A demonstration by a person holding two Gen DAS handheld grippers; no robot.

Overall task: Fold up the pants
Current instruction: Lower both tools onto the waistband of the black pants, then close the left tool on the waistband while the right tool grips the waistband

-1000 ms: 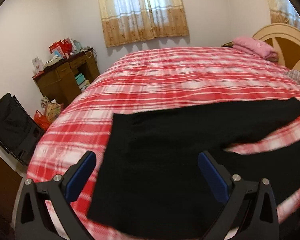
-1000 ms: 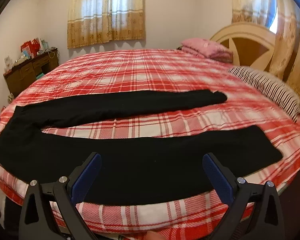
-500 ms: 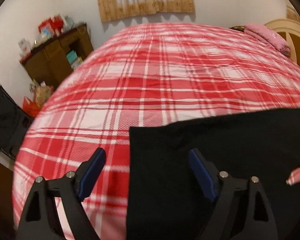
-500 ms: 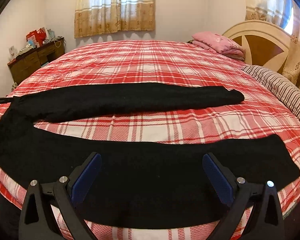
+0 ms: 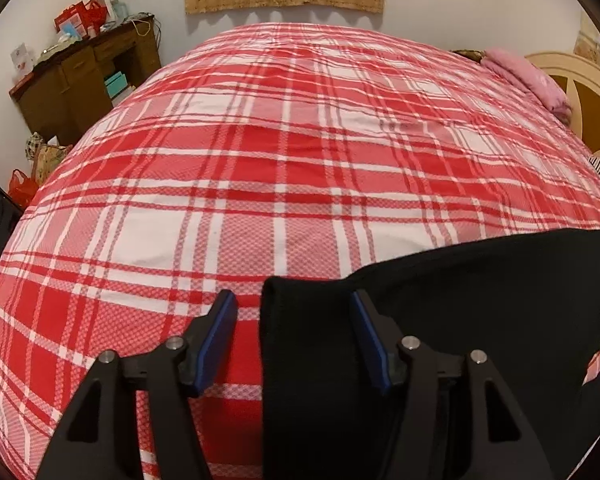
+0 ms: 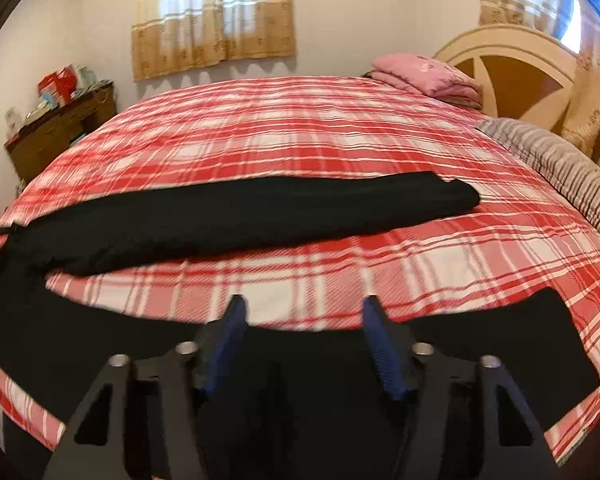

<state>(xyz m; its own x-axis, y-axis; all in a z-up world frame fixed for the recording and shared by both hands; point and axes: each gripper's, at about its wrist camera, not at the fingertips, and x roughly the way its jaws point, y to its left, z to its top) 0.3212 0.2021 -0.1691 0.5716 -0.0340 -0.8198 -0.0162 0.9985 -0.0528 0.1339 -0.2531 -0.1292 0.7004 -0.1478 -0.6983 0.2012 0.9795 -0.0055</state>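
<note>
Black pants lie spread on the red plaid bed, waist to the left and legs to the right. In the right wrist view the far leg and the near leg lie apart with plaid between them. My right gripper hangs over the near leg's upper edge, its jaws closing with the fabric edge between the blue pads, not clearly pinched. In the left wrist view the pants' far waist corner sits between the closing jaws of my left gripper. A strip of plaid separates its left pad from the cloth.
A folded pink blanket and a striped pillow lie by the cream headboard. A cluttered wooden desk stands against the far wall, with bags on the floor beside it. The bed shows bare plaid beyond the pants.
My left gripper moved left and down to the waist corner, and its jaws narrowed. My right gripper came closer to the near leg's upper edge, and its jaws narrowed too.
</note>
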